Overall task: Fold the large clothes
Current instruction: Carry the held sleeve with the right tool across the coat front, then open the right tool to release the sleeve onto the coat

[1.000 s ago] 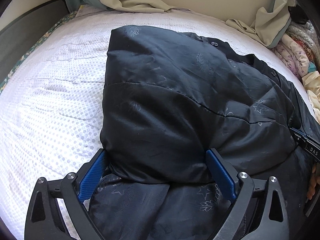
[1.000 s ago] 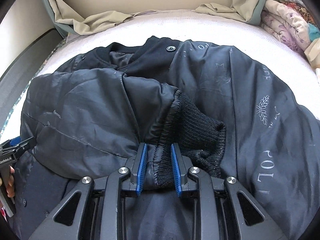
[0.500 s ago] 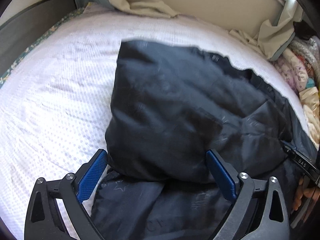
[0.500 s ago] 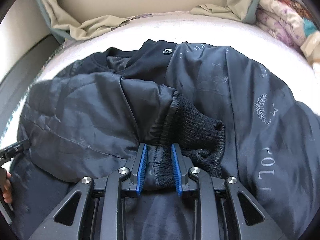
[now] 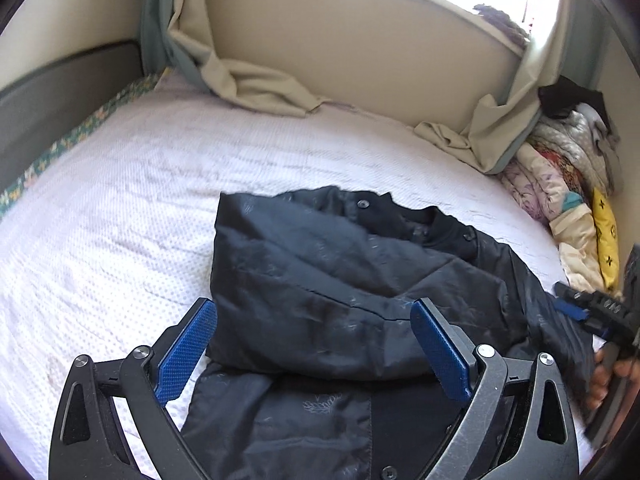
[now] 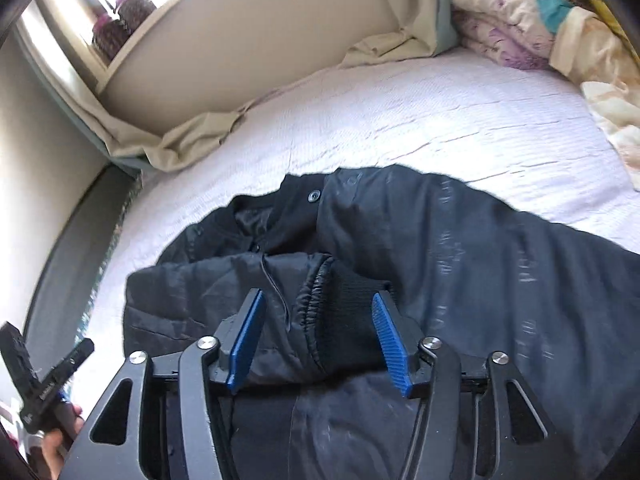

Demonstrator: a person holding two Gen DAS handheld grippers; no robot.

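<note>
- The right gripper (image 6: 318, 340) has just been opening: half a second ago its blue pads pinched the seam beside the knit cuff (image 6: 352, 312), and now the jaws stand apart, with the cuff and sleeve end lying loose between them, pressed by neither pad.
- The left gripper (image 5: 314, 350) has its jaws wide apart, as in both earlier frames; the folded sleeve panel sits between the pads in the picture, but they clamp nothing.
- Both cameras now see more of the bed and the wall than a second ago, so both tools have drawn up and back from the cloth.
- My reading: the sleeve fold is laid and released, and the next grasp is not yet begun.
- The black jacket (image 5: 360, 280) lies on the white bed cover (image 5: 120, 208), on its near right part, collar toward the far side.
- Only the right wrist view shows the cuff and the pale lettering on the right of the jacket.
- Only the left wrist view shows the jacket's straight left edge against bare cover, and fingers (image 5: 608, 380) at the right rim.
</note>
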